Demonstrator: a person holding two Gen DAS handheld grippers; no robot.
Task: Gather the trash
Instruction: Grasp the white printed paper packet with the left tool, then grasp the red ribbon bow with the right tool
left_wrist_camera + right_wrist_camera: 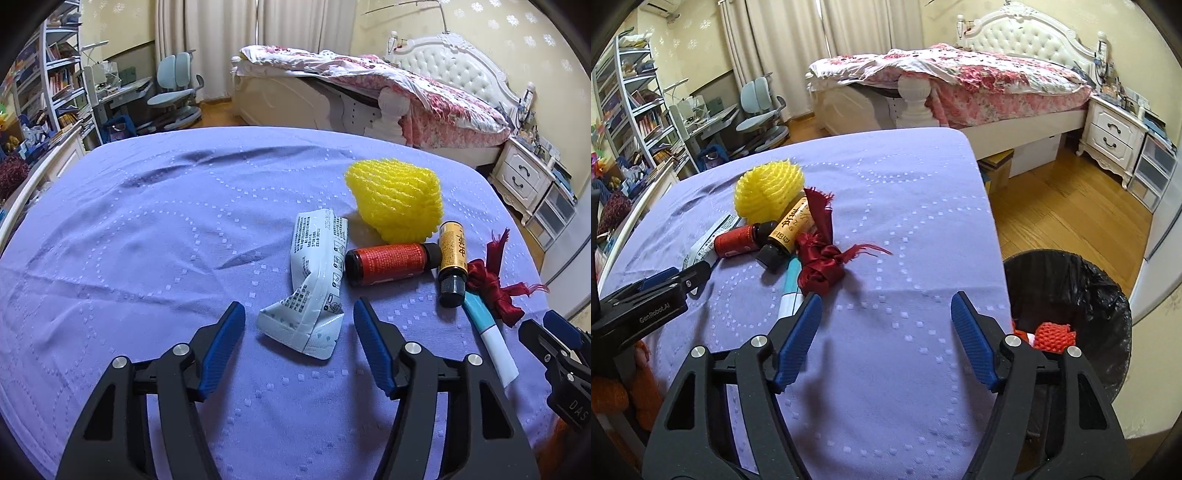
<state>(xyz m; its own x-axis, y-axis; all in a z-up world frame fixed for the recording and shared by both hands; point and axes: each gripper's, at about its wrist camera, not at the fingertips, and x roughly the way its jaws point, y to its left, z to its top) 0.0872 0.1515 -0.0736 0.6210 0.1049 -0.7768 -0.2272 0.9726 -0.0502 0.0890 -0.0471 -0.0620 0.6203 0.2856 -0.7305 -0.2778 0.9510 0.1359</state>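
Observation:
Trash lies on a purple-clothed table (129, 229). A crumpled white packet (314, 288) lies between the tips of my open left gripper (299, 314). Beside it are a red bottle (388, 264), a yellow-labelled bottle (451, 262), a yellow foam net (397, 197), a red ribbon (491, 280) and a blue-white tube (487, 332). My right gripper (886, 306) is open and empty over bare cloth, right of the ribbon (820, 258) and tube (788, 295). A black-lined bin (1071, 295) stands by the table's right edge, with an orange net (1052, 336) inside.
A bed (960, 81) stands behind the table, a white nightstand (1115, 133) at the right, a desk chair (761, 107) and bookshelves (631, 107) at the left. Wooden floor (1063, 206) lies right of the table. The left gripper's body (646, 302) shows in the right wrist view.

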